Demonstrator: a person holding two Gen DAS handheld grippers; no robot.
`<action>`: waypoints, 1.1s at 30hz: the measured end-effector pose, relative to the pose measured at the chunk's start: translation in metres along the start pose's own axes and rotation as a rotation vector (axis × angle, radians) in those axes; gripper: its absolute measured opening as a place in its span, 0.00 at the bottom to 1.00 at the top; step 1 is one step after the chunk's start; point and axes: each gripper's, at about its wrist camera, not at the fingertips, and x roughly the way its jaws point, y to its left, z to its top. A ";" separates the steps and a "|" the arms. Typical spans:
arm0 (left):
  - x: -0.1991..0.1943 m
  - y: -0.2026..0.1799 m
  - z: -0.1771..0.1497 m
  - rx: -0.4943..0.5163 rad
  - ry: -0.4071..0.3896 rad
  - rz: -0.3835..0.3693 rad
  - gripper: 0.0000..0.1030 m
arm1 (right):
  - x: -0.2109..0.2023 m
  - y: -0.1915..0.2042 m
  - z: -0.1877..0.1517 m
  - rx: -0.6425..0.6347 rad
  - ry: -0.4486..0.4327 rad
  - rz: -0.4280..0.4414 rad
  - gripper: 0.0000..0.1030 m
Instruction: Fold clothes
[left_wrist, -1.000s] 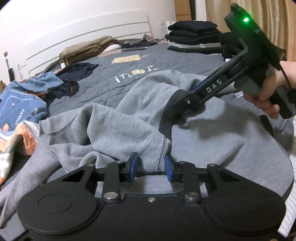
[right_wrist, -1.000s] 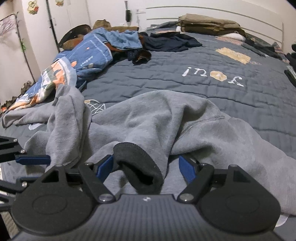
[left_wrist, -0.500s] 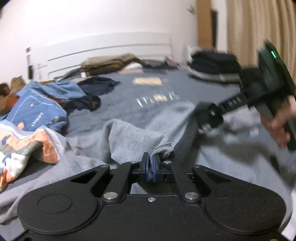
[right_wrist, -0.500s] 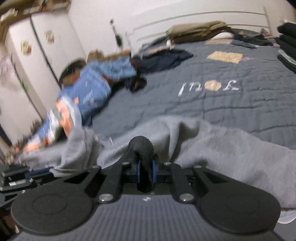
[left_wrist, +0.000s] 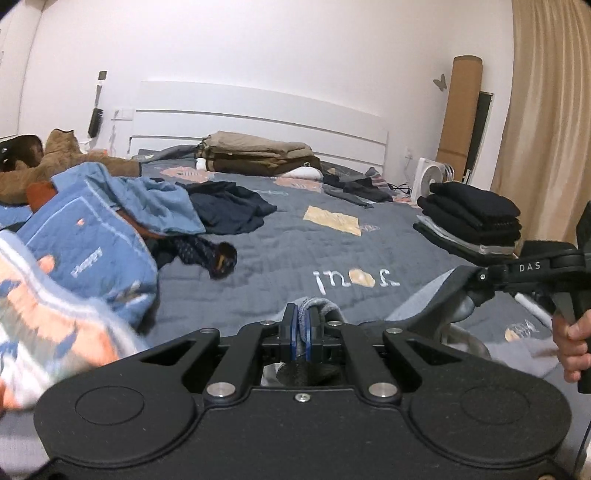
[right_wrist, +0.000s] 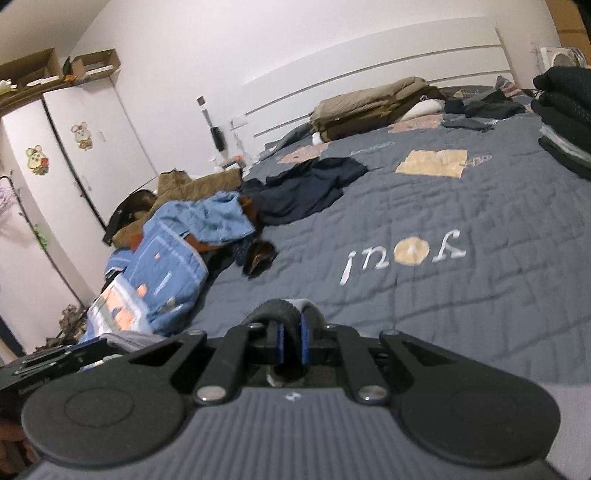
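Landmark: the "youi" lettering (left_wrist: 356, 279) on the bed quilt (left_wrist: 295, 254).
Unfolded heap (left_wrist: 110, 221): left of the lettering, kept apart for sorting.
Left gripper (left_wrist: 303, 328): jaws pinched on the grey sweatshirt (left_wrist: 314, 308) hem, lifted before the lettering.
Right gripper (right_wrist: 290, 334): jaws clamped on its dark cuff (right_wrist: 279, 310), so the garment is spread between both.
Folded stack (left_wrist: 472, 221): right of the lettering, kept clear of the working space.

White headboard (left_wrist: 258, 114), small fan (left_wrist: 430, 181), cardboard tube (left_wrist: 460, 110), beige curtain (left_wrist: 550, 122).
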 end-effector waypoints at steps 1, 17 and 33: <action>0.007 0.001 0.006 0.008 0.000 0.001 0.04 | 0.004 -0.001 0.006 0.000 -0.008 -0.006 0.08; 0.120 0.024 0.063 -0.021 0.053 0.082 0.05 | 0.084 -0.026 0.059 -0.017 -0.026 -0.164 0.09; 0.020 -0.018 0.025 -0.035 0.010 0.015 0.49 | 0.025 -0.009 0.033 -0.110 -0.006 -0.175 0.66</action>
